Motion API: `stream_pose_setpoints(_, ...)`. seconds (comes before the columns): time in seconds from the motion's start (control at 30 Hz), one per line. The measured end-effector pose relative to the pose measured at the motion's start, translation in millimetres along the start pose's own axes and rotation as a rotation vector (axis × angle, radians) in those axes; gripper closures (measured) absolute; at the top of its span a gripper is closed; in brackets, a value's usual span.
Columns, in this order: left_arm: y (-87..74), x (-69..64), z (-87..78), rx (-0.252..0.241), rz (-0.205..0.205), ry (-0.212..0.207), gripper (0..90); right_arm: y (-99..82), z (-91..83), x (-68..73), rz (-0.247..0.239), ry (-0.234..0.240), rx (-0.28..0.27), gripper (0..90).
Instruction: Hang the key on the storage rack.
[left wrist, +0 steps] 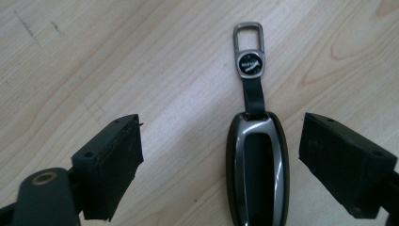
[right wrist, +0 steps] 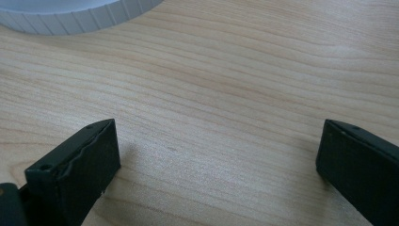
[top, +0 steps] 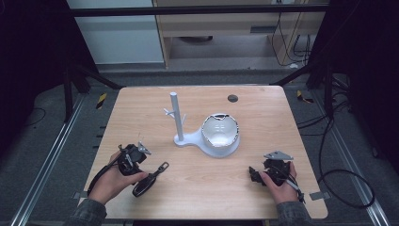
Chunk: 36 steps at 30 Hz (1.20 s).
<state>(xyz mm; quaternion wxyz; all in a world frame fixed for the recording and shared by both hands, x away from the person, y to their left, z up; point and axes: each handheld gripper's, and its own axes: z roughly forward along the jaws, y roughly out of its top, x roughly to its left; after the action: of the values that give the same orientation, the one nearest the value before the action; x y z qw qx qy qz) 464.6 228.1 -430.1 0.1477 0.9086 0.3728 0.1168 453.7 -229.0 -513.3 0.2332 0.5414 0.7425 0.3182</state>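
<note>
Key fob (left wrist: 257, 165) strap badge (left wrist: 250, 63): tiny white print, unreadable; left gripper (left wrist: 221, 160) apart.

Light wood table (top: 263, 108) sitting mid-frame on dark grey floor (top: 47, 141). Metal rails (top: 44, 165) running along the floor at 9 and 3 o'clock. Black frame bar (top: 197, 10) crossing at 12, wooden cabinet (top: 221, 28) standing behind it. Cables (top: 343, 155) trailing at 3 to 4 o'clock. Corners lying dark, table evenly lit.
</note>
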Motion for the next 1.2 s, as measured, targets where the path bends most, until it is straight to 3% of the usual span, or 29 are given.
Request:
stream_pose_setpoints(0.17, 1.6, -5.7, 4.4, 0.052, 0.008, -0.009, 11.2, 0.0, 0.0, 0.0, 0.000, 0.000, 0.000, 0.5)
stream_pose_setpoints(0.2, 0.4, -7.8, 8.5, 0.063, 0.004, -0.030, 11.3, 0.0, 0.0, 0.0, 0.000, 0.000, 0.000, 0.5)
stream_pose_setpoints(0.33, -4.4, -10.5, 18.3, 0.112, 0.008, -0.049, 14.9, 0.0, 0.0, 0.0, 0.000, 0.000, 0.000, 0.5)
stream_pose_setpoints(0.8, -9.9, -12.7, 33.6, 0.156, 0.000, -0.076, 25.8, -0.1, -0.4, 0.1, -0.003, 0.003, 0.001, 0.5)
stream_pose_setpoints(1.2, -8.8, -9.0, 33.4, 0.163, -0.006, -0.090, 33.5, -0.2, -0.5, 0.2, -0.003, 0.004, 0.001, 0.5)
